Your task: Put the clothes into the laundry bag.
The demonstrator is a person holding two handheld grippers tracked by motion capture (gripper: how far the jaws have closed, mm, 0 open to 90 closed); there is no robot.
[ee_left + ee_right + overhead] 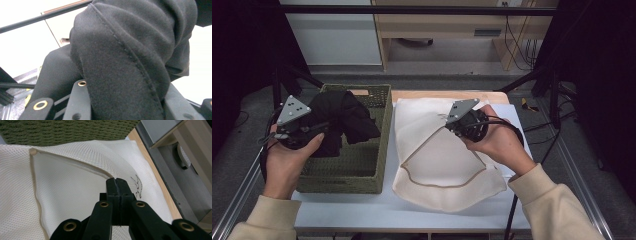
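Left gripper [314, 127]: jaws part-open, clamped on a black garment [343, 120]. In the left gripper view the cloth [130, 57] is bunched thick between the two black fingers [78, 100], bulging above them. Fabric is soft, fleecy, with a stitched seam running down the fold. It hangs over the green woven basket [357, 167], a rectangular, coarse-knit bin on the table's left half.

Right gripper [451, 125]: jaws fully together, pinching the rim of the cream mesh bag [437, 160]. In the right gripper view the trim [75, 165] runs straight into the fingertips [111, 185]; the mouth is lifted open. Fine netting, beige piping edge, lying flat beside the basket.
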